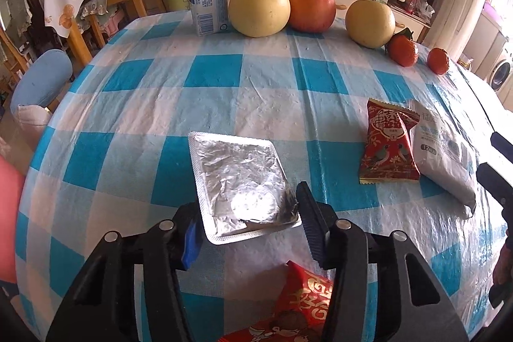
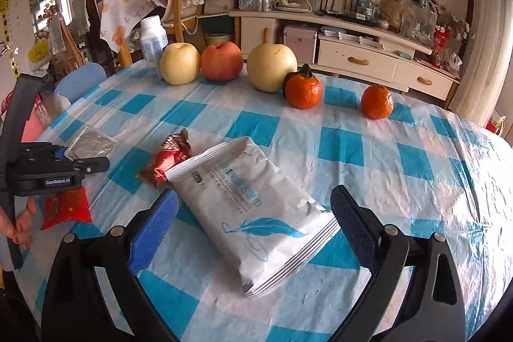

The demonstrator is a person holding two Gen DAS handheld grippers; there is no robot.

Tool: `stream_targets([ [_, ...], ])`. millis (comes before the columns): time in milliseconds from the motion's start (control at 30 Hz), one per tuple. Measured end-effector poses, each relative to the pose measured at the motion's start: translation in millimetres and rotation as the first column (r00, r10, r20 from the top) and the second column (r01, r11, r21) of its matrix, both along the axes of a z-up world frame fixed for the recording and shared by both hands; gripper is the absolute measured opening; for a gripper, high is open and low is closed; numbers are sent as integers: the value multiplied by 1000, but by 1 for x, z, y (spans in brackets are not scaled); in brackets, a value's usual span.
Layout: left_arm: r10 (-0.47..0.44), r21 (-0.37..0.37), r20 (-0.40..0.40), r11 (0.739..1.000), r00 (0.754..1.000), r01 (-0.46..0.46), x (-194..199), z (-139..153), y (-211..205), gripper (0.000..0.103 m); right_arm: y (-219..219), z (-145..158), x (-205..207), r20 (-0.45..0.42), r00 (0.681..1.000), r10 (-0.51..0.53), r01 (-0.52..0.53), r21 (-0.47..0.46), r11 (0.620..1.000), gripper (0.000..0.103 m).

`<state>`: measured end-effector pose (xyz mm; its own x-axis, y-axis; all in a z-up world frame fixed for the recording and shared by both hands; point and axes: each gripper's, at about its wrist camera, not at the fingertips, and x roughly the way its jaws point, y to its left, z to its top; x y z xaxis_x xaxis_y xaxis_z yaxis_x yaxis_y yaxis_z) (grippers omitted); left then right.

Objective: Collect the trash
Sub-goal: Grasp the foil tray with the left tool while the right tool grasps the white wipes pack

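Crinkled foil tray (image 1: 239, 181) sits between left jaws, ungripped; right jaws open around glossy pouch (image 2: 256, 213).

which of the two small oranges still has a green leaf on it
The small orange beside the big yellow pear: a dark green leaf sticks up from its top. The other small orange, alone further right, shows only a stem nub.

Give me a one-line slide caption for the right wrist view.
Right gripper open astride a white wipes packet on the checked tablecloth, fruit lined up behind.
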<state>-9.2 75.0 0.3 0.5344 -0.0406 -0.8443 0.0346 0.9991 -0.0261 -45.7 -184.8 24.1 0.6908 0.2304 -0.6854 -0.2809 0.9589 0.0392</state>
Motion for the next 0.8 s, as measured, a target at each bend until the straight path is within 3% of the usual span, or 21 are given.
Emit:
stream_targets([
  [433, -33, 34, 15, 999, 999, 32, 6, -2, -5, 52, -3, -22, 44, -100, 991, 90, -87, 31, 996, 97],
  [600, -48, 32, 15, 998, 999, 47, 11, -3, -5, 53, 12, -32, 48, -147, 976, 160, -158, 23, 987, 97],
  [800, -41, 4, 22, 999, 999, 41, 14, -2, -1, 53, 15, -33, 44, -150, 977, 151, -154, -4, 988, 98],
])
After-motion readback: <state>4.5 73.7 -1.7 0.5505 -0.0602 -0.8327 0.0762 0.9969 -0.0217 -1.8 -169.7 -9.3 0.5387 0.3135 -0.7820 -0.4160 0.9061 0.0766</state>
